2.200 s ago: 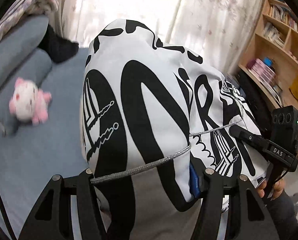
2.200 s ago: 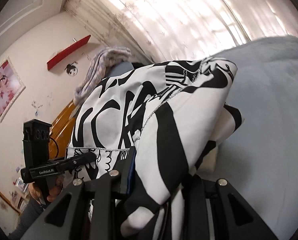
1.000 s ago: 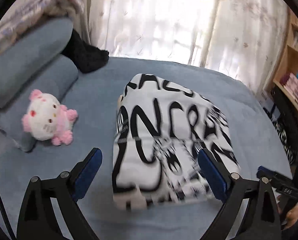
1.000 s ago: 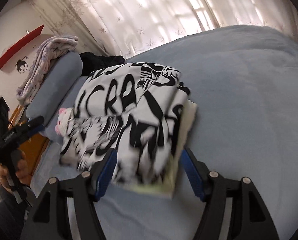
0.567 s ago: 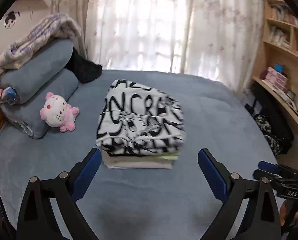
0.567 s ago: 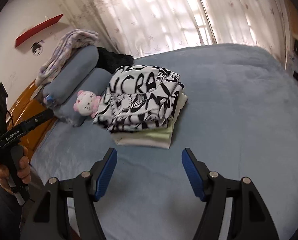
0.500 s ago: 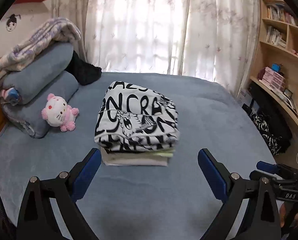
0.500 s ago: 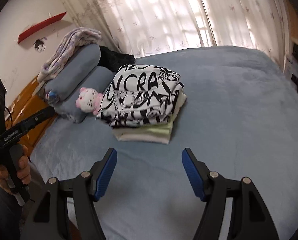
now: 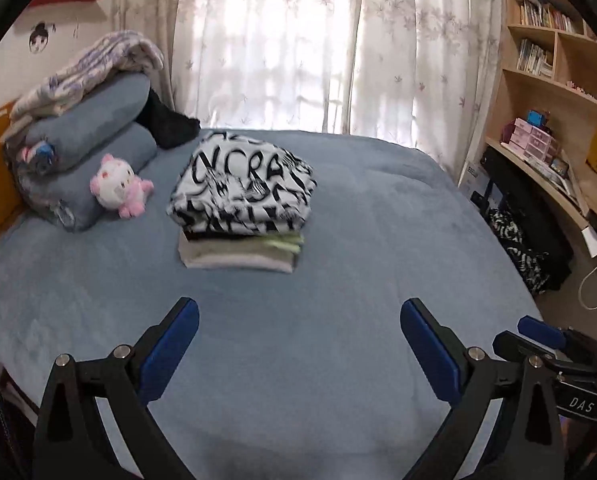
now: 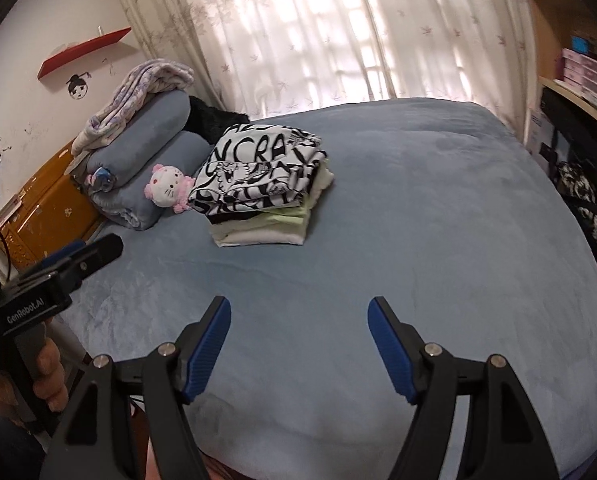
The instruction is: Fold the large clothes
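The black-and-white garment (image 9: 242,184) lies folded on top of a stack of folded clothes (image 9: 240,250) toward the pillow end of the bed (image 9: 338,320). It looks soft, light and floppy; best taken at its edges or corners. No containers show. The left gripper (image 9: 298,320) and right gripper (image 10: 299,316) are spread and empty.

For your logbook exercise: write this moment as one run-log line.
phase: retreat | left gripper: open, empty | right gripper: open, empty | black-and-white garment: folded, atop stack on bed
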### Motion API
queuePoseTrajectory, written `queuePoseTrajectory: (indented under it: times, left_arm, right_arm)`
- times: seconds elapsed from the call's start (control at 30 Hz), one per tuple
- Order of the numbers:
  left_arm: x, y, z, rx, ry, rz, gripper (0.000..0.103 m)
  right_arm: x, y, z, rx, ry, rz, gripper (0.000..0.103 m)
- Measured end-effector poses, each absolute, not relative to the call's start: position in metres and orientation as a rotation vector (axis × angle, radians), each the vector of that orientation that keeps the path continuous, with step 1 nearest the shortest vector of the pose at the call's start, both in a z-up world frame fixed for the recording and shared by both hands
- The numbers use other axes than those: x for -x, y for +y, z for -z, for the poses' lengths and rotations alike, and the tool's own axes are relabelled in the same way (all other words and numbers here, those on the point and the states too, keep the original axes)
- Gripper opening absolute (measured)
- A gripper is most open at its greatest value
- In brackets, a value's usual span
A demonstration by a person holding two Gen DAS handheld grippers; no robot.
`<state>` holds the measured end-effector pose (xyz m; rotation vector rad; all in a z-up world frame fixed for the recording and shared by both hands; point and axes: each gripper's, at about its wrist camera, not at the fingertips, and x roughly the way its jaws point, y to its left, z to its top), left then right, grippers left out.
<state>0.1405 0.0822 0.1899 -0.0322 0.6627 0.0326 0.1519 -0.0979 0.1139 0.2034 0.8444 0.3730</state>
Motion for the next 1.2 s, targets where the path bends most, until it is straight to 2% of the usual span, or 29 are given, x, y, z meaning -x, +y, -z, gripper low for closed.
queuePoseTrajectory:
  times: [0.4,0.7,1.2]
  left_arm:
    - [-0.089,0.028,-0.13,0.017,0.689,-0.02,0.1]
    - [-0.086,0.017,-0.091,0.0,0.748,-0.071,0.1]
    - [-0.087,0.009,-0.071,-0.031,0.792,-0.079,0.1]
  right_arm:
    - [-0.101,-0.132,-0.079,-0.249,0.819,-0.244,0.073]
    - [-0.087,-0.125,-0.049,-0.167,0.832,-0.179,0.073]
    - [-0.082,-0.125,-0.022,-0.168,0.885,-0.17,0.073]
